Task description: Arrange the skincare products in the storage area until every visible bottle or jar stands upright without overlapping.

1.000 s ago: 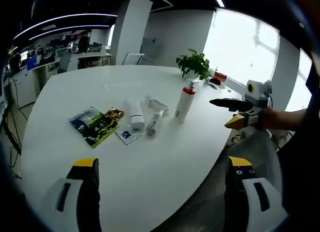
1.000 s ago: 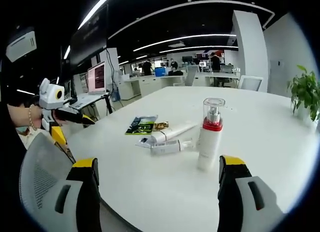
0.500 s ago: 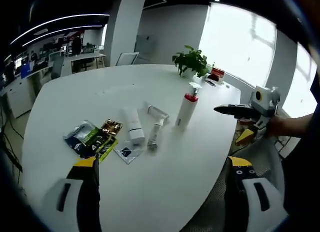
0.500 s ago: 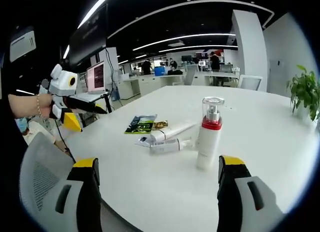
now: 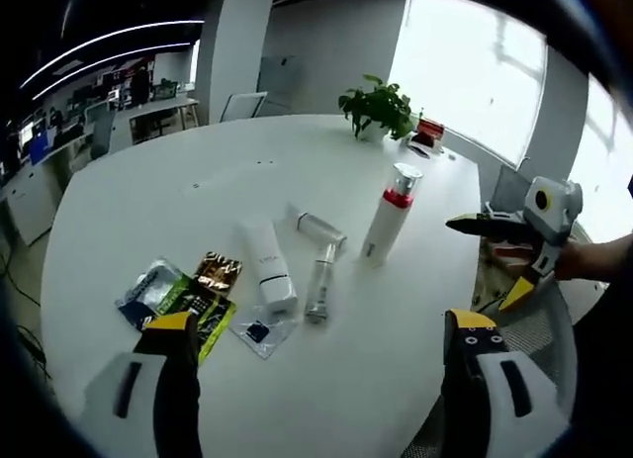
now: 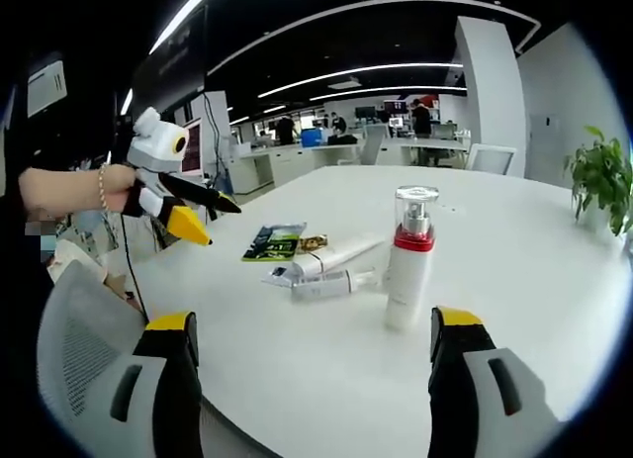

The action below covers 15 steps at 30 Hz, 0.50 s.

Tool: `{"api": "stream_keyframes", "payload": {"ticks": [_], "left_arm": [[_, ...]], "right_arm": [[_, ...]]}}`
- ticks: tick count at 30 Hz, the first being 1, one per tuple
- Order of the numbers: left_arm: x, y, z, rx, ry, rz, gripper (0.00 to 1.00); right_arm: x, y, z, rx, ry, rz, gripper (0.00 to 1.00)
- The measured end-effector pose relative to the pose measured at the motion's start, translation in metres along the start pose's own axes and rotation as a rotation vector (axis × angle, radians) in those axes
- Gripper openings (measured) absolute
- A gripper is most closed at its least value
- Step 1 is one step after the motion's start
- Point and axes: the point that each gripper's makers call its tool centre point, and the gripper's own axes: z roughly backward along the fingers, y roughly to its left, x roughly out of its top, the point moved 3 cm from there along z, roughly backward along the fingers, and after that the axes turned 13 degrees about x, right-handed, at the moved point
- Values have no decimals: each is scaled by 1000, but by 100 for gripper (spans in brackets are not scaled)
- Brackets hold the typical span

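On the round white table [image 5: 138, 191] a white pump bottle [image 5: 388, 213] with a red collar and clear cap stands upright. Left of it lie a white tube [image 5: 269, 270] and two slim small tubes [image 5: 319, 285], all on their sides. From the right gripper view the pump bottle [image 6: 406, 260] stands in front of the lying tubes [image 6: 331, 260]. My left gripper [image 5: 321, 320] is open above the table's near edge, short of the tubes. My right gripper [image 6: 314, 321] is open too, short of the bottle. Both are empty. Each also appears in the other's view: right gripper [image 5: 495, 260], left gripper [image 6: 218, 223].
Flat sachets lie at the left of the tubes: a dark green one [image 5: 168, 295], a gold one [image 5: 218, 273], a clear one [image 5: 259, 329]. A potted plant [image 5: 376, 107] stands at the table's far edge. A mesh chair [image 6: 79, 349] is by the near edge.
The left gripper has risen and moved in over the table, so the products look nearer. The right gripper has barely shifted. The products have not moved.
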Motion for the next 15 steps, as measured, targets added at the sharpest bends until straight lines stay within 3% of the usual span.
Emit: {"api": "stream_keyframes", "payload": {"ticks": [15], "left_arm": [[20, 8, -54, -14, 60, -4, 88]], "right_arm": [[-2, -5, 2, -31, 14, -1, 95]]}}
